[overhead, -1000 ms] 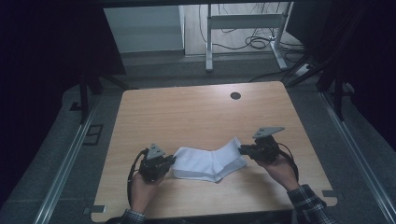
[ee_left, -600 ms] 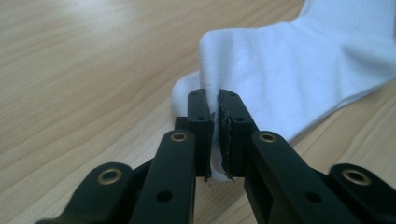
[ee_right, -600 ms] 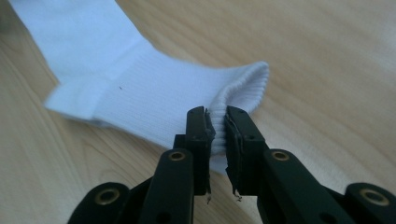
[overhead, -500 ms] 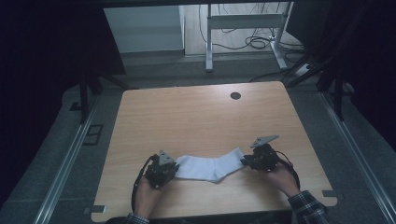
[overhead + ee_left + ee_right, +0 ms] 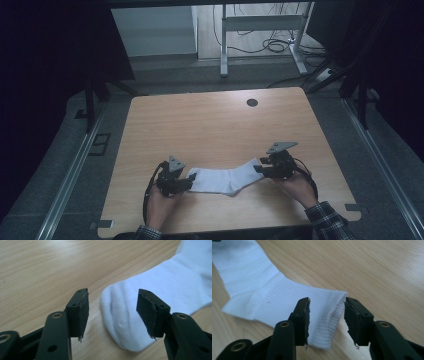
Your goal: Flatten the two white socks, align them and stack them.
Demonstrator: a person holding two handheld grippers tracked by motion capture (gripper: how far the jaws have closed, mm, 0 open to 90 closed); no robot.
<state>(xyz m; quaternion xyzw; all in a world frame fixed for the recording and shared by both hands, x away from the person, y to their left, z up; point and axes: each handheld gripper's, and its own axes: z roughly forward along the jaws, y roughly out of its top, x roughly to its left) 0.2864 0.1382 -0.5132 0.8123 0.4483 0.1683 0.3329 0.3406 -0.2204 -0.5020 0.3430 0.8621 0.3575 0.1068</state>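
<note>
one wide worktop [image 5: 210, 125] of pale wood laminate is seen, with fine straight grain, rounded corners and a small dark round hole [image 5: 252, 102] near its far edge. on its near part one white sock [image 5: 225, 179] is laid flat and stretched out lengthways, between the two tools.

compared with half a second ago, the sock is found lower and flatter. a second ago it was held up between the two tools, with its middle hanging; now it rests on the wood, and both tools are seen with their jaws apart. it is judged that the laying-out step is finished and the cloth has just been let go.

the sock is made of soft knitted cotton. the cuff [image 5: 329, 312] has fine ribs and a straight folded edge, while the toe [image 5: 120, 320] is smooth and rounded, with a shallow crease.

the left tool [image 5: 112, 312] is open wide, its jaws standing on each side of the toe and gripping nothing. the right tool [image 5: 325, 316] is open less far, its jaws standing on each side of the cuff edge and also holding nothing. the pads [image 5: 82, 312] are black rubber, worn and a little frayed at the tips.
</note>
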